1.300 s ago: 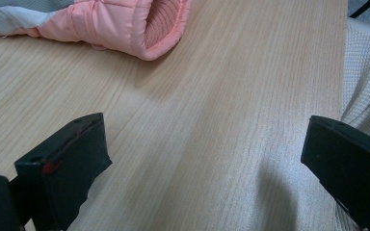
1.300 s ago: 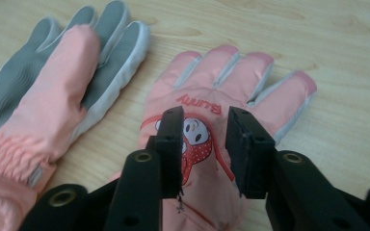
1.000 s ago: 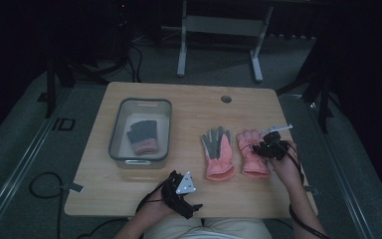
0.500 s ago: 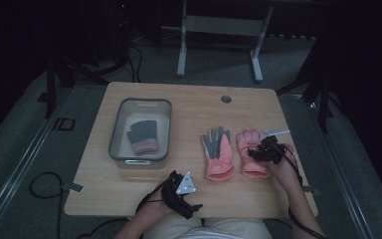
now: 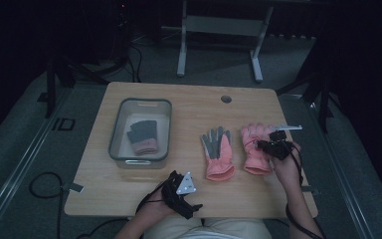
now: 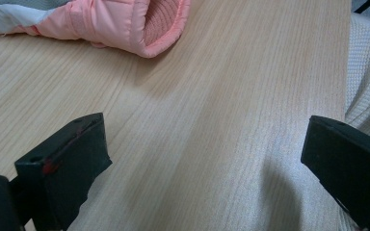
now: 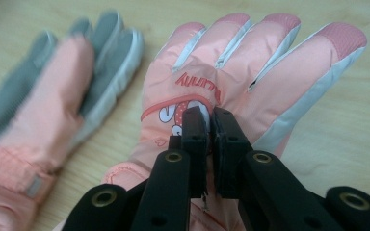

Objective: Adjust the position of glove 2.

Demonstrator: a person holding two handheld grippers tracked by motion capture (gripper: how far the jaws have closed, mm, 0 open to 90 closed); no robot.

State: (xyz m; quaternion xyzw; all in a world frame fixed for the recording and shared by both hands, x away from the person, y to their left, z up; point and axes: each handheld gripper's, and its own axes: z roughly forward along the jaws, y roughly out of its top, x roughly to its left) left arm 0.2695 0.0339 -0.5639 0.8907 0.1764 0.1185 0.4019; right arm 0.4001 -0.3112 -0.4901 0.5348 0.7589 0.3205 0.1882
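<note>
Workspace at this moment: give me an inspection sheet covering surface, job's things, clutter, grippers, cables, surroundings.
Surface: wooden table, bare around the items.
Job's things: right pink glove back up, pinched at the back; left pink glove palm up beside it, apart; grey bin holding a dark glove.
Clutter: round hole near the far edge.
Grippers: right gripper shut on the right pink glove's fabric, having just been closing; left gripper open over bare wood.
Cables: floor cable at the left.
Surroundings: dark room, metal stand behind.
</note>
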